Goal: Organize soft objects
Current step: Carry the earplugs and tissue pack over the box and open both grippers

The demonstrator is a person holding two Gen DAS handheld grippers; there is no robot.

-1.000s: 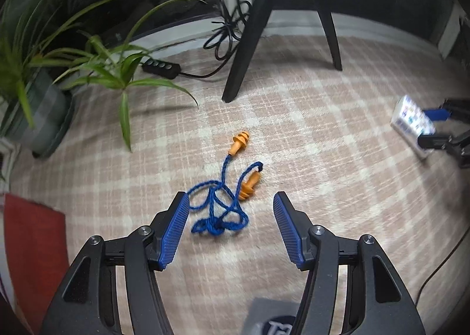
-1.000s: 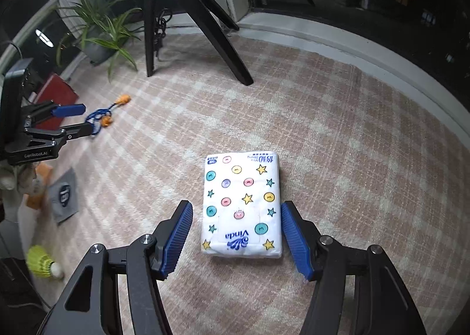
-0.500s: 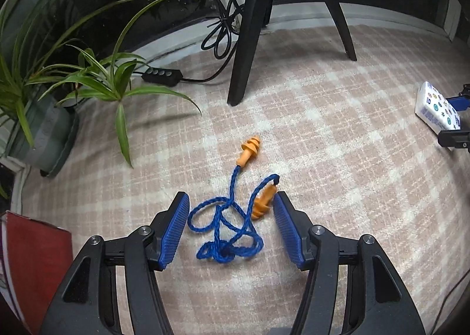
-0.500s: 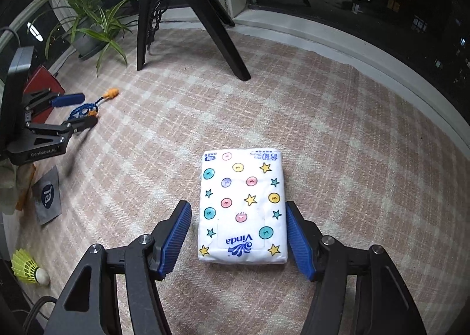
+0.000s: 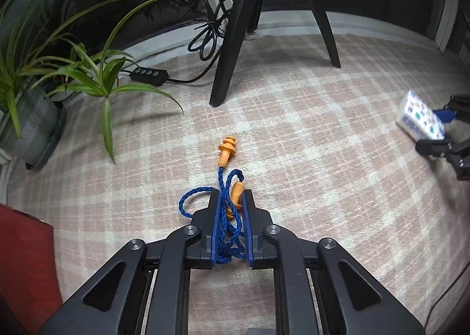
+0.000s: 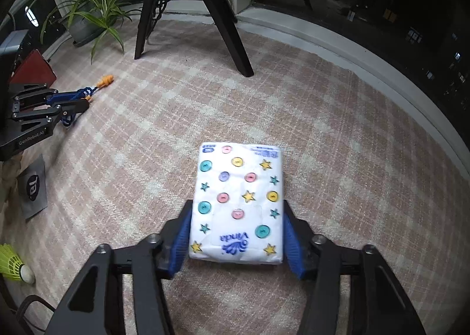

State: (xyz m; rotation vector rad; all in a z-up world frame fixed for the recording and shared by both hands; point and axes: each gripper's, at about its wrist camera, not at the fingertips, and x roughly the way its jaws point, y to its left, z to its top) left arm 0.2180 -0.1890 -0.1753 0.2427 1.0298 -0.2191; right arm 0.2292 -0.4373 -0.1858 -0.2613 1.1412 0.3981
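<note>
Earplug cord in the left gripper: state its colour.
Blue braided cord, joining orange earplugs; clearest in the left wrist view.

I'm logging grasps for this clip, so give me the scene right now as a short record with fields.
surface: checked pink-and-cream rug
left claw: just closed on the blue cord of the corded earplugs, one orange plug between the pads, the other lying free ahead
right claw: has been closing, pads against both long sides of the tissue pack
pack state: flat on the rug
nearby: potted plant, shuttlecock
</note>
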